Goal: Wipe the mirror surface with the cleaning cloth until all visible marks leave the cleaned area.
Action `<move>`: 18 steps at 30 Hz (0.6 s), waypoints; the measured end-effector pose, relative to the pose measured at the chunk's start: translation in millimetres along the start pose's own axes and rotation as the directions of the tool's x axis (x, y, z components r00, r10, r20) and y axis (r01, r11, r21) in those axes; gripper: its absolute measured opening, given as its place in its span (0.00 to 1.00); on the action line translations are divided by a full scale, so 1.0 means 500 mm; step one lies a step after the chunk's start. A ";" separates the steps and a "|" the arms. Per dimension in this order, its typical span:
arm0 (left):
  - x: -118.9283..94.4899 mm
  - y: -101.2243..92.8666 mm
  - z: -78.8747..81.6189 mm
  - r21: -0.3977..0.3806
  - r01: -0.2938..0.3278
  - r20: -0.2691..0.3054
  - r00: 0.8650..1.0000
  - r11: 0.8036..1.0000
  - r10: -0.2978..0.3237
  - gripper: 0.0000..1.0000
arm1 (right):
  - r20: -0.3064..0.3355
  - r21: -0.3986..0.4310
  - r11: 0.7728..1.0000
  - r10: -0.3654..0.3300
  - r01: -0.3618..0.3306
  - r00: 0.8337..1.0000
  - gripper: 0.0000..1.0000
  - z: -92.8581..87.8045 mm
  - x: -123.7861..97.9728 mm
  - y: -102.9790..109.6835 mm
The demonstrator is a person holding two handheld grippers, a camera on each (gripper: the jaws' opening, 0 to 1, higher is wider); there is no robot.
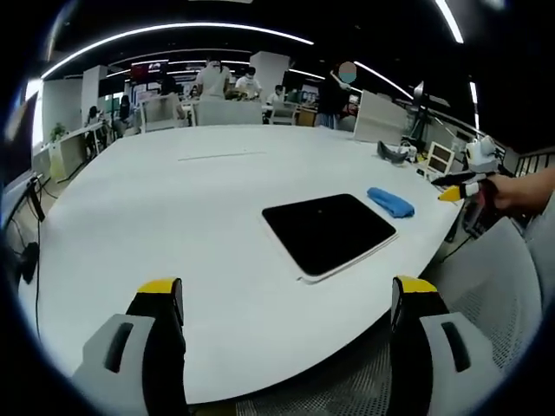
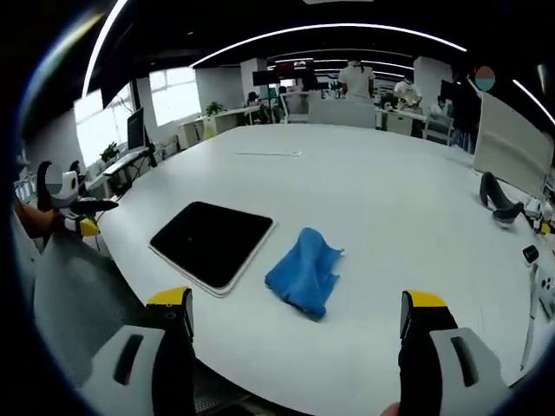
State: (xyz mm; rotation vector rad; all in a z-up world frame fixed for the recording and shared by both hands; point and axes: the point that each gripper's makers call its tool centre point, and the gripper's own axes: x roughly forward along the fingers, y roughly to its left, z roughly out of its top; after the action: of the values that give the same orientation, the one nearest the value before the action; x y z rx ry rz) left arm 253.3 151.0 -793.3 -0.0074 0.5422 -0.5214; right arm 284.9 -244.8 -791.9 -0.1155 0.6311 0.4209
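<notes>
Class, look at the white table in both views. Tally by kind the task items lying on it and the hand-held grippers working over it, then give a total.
Mirror, dark and flat in a white frame: 1
Blue cleaning cloth, crumpled beside the mirror: 1
Hand-held grippers, jaws apart, holding nothing: 2, the left hand-held gripper and the right hand-held gripper
Total: 4

Both views look across the desk (image 1: 173,217) from its near edge, sharing the mirror (image 1: 329,232) at mid-frame.

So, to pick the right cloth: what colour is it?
Blue; the cleaning cloth shows best in the right gripper view.
</notes>
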 end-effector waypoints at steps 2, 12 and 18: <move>0.001 0.003 0.000 -0.002 -0.005 -0.004 1.000 1.000 0.005 0.99 | 0.004 0.006 1.000 -0.001 0.001 1.000 0.99 -0.001 -0.001 0.001; 0.006 0.010 0.001 0.008 -0.014 -0.007 1.000 1.000 0.014 0.99 | -0.002 0.030 1.000 -0.001 0.001 1.000 0.98 -0.016 0.002 -0.004; 0.016 0.015 0.001 0.016 -0.012 -0.019 1.000 1.000 0.012 0.99 | -0.003 0.041 0.999 -0.017 0.017 1.000 0.98 -0.010 0.002 -0.012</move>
State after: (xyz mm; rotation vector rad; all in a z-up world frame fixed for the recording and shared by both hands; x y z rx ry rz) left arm 262.8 153.9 -797.8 0.0161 0.5559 -0.5144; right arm 285.4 -250.9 -796.6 -0.0819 0.6409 0.3913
